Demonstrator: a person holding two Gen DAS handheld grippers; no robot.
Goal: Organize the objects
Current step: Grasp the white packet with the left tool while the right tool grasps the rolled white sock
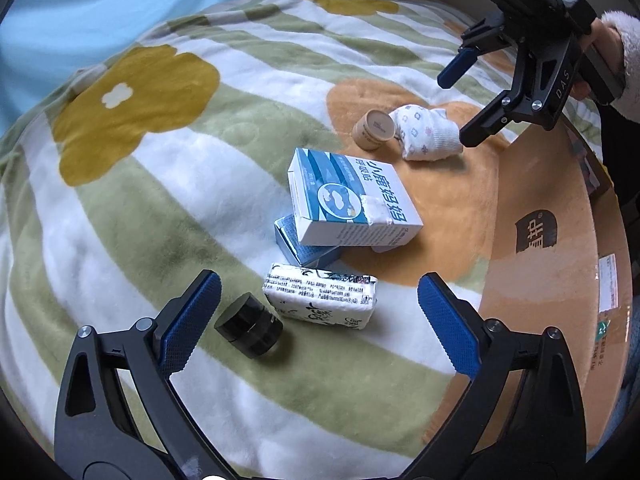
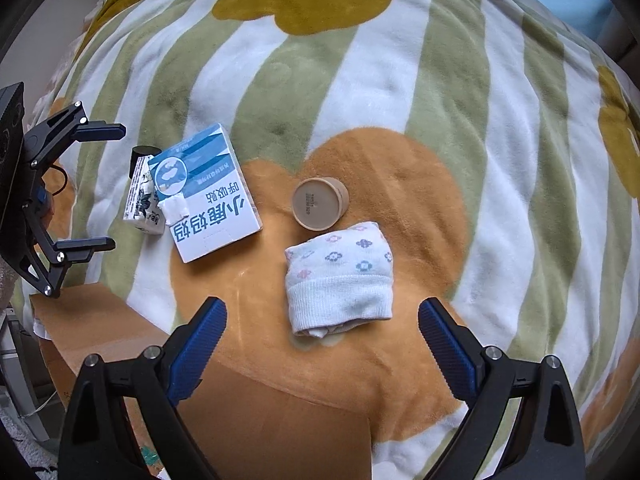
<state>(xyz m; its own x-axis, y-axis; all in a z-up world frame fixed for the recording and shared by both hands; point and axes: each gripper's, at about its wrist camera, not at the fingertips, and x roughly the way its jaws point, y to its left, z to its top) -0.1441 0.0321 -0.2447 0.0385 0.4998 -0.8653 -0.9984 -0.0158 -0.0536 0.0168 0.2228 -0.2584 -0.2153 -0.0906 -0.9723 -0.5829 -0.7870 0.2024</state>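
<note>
Left gripper (image 1: pixel 318 320): jaws wide apart, nothing between the pads; it hangs above the blanket (image 1: pixel 132 208), pointing steeply down. Right gripper (image 2: pixel 322 334): jaws also wide, nothing held, with the rolled sock (image 2: pixel 338 276) lying just ahead of its fingertips.

Nearest the left gripper is a small black jar (image 1: pixel 250 330), lying on its side just inside the left finger. It looks hard, smooth and round, so it is likely to roll; I would take it across the body, not the lid end. Just beside it lies a white printed packet (image 1: pixel 320 298), soft-wrapped and probably light and squashy; grip it across the short side.

Next out is a small blue carton (image 1: pixel 298 246), partly under the large blue-and-white box (image 1: pixel 352 200), which leans on it at a tilt. Both are cardboard, stiff but crushable; the large one is best held across its narrow thickness, since its face may exceed the jaw span.

Farther on, a tan cardboard tub (image 2: pixel 320 202) lies on its side, touching the sock. The tub is light and prone to roll. The sock is soft and will compress; pinch it at the ribbed cuff fold.

A brown cardboard box (image 1: pixel 560 280) sits at the blanket's edge, probably the destination.
</note>
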